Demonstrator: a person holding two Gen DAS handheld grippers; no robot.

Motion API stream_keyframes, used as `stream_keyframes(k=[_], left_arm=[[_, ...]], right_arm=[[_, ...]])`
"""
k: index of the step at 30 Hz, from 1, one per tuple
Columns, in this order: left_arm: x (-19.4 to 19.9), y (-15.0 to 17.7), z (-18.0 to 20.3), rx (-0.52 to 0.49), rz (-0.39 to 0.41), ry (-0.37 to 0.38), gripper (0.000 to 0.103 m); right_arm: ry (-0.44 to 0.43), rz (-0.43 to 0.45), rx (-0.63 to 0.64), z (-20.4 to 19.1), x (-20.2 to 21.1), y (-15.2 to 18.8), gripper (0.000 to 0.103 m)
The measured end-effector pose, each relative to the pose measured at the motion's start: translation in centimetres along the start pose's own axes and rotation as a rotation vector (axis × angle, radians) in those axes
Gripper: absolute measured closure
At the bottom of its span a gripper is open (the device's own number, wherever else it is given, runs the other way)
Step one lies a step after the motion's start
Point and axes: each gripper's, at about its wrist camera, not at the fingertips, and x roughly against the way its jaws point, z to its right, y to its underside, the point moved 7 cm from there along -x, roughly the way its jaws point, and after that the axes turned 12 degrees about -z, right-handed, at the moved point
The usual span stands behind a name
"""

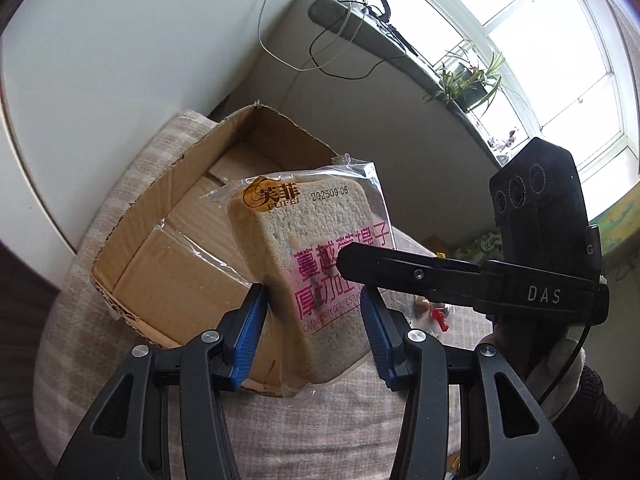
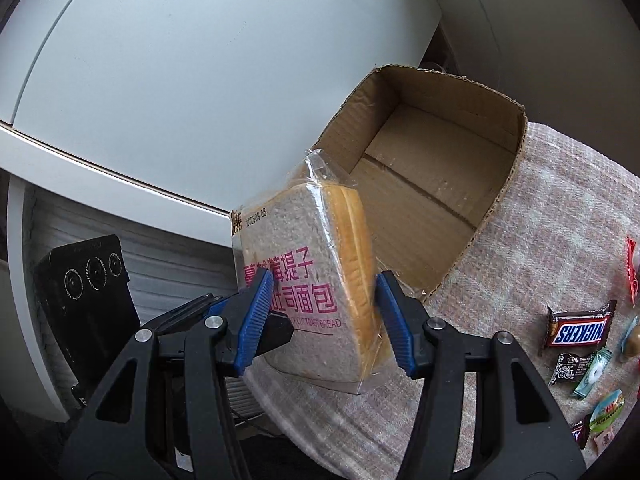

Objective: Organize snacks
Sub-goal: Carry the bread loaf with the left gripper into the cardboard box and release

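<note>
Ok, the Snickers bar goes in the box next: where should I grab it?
Grip the Snickers bar across its narrow width at mid-length, coming straight down from above. It lies flat on the checked cloth, so its long edges look reachable. The crimped ends are flimsy, and a black-and-white candy sits close beside one corner.

Bench (image 2: 540,216) covered w/ a pinkish-beige woven cloth, faint check pattern. On it, far side: open cardboard box (image 2: 424,184), flaps gone, ragged top edges, sitting flat on the cloth; left-wrist view shows same box (image 1: 188,248) near the cloth's rounded edge. Right part of bench: loose wrapped snacks well apart from box — Snickers bar (image 2: 580,329), small dark-wrapped candy (image 2: 570,367) just below it, teal-wrapped mint (image 2: 594,373) beside that, green-label candy (image 2: 607,405) nearer, red wrapper (image 2: 632,270) at frame edge. More small pcs at right edge, too cut off to ID.
</note>
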Motion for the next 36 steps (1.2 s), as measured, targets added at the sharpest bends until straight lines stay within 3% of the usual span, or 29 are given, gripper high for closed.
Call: stream_keyframes(k=[8, 15, 33, 36], left_arm=[[-0.9, -1.2, -2.4, 0.030, -0.009, -0.057, 0.057], [-2.2, -1.7, -3.3, 0.028, -0.032, -0.120, 0.057], [0.1, -0.7, -1.7, -0.049, 0.013, -0.181, 0.057], [0.8, 0.0, -0.4, -0.081, 0.025, -0.176, 0.057]], right_arm=[[0.001, -0.033, -0.022, 0.4, -3.1, -1.6, 0.047], [0.066, -0.046, -0.039, 1.2, -4.0, -1.7, 0.046], [0.096, 0.033, -0.010, 1.3, 1.8, 0.9, 0.046], [0.120, 0.066, 0.004, 1.7, 3.4, 2.0, 0.039]])
